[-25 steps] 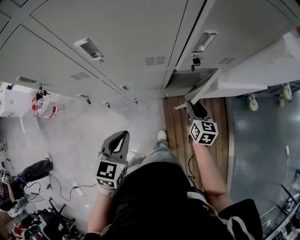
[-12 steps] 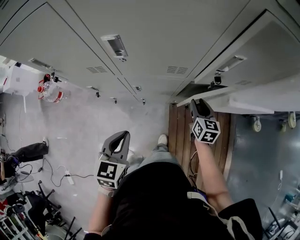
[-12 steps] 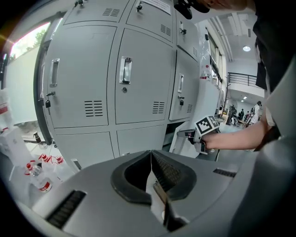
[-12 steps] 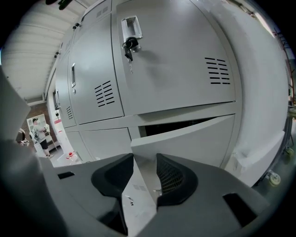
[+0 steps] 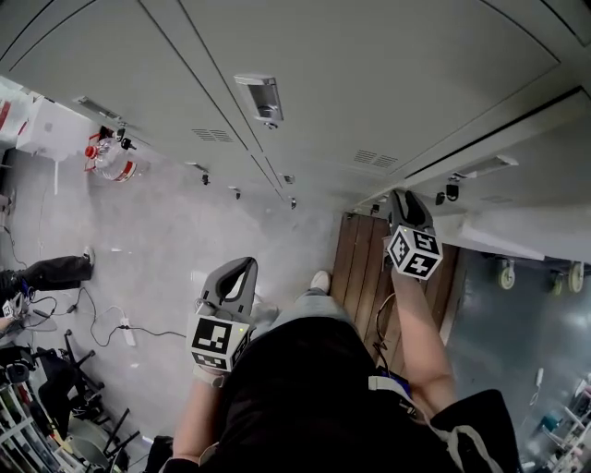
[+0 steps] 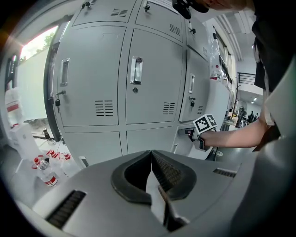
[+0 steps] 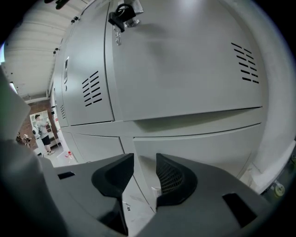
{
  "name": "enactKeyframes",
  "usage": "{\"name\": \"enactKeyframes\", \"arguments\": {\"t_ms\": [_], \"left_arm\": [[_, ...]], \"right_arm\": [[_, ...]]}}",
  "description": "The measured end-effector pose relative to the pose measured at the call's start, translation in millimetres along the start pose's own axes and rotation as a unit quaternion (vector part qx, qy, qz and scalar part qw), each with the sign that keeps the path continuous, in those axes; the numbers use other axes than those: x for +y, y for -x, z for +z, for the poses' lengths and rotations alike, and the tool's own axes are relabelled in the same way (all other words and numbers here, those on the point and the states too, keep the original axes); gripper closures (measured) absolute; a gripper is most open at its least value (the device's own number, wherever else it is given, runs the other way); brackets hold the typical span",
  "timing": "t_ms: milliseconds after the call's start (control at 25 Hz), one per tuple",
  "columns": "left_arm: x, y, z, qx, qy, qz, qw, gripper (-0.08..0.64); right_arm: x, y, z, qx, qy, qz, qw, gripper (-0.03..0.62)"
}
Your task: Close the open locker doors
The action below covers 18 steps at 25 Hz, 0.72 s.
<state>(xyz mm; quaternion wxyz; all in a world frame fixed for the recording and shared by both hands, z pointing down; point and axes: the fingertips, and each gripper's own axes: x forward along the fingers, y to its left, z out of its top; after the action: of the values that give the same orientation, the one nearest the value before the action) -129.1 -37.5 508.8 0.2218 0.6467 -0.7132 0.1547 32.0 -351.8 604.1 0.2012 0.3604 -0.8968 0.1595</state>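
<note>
The lower locker door (image 7: 203, 157) stands ajar at the foot of the grey locker row (image 5: 369, 74), just under the upper door with the key lock (image 7: 122, 11). The right gripper (image 7: 144, 159) is at the door's free edge. Its jaws are spread and have just been closing a little, with that edge in the gap and no pad pressing on it. In the head view the right gripper (image 5: 404, 198) points at the lockers, and the door (image 5: 494, 231) runs off to its right. The door stands upright: its free edge runs up and down and its top edge runs level towards the right. The left gripper (image 6: 151, 153) is held well back, its jaws pressed together on nothing.
</note>
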Motion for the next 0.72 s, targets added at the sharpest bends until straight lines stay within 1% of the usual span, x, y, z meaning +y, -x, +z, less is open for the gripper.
{"name": "enactKeyframes", "arguments": {"t_ms": [80,160,280,440,640,720], "left_arm": [[3,0,1,-0.001,-0.001,0.005,1.0000,0.538],[9,1,0,-0.002,0.006,0.015,0.9999,0.538],[15,2,0,-0.002,0.009,0.023,0.9997,0.538],[17,6,4,-0.003,0.002,0.023,0.9997,0.538],[21,12,1,0.000,0.006,0.029,0.9996,0.538],[20,14,-2,-0.003,0.005,0.024,0.9997,0.538]], "right_arm": [[-3,-6,3,-0.002,0.002,-0.006,1.000,0.416],[-7,-7,4,-0.005,0.005,-0.017,1.000,0.462],[-7,-7,3,-0.011,0.015,-0.021,1.000,0.462],[-7,-7,3,-0.011,0.018,-0.025,0.999,0.465],[-7,-6,3,-0.007,0.011,-0.023,1.000,0.463],[-5,-6,3,-0.004,0.005,-0.019,1.000,0.463]]}}
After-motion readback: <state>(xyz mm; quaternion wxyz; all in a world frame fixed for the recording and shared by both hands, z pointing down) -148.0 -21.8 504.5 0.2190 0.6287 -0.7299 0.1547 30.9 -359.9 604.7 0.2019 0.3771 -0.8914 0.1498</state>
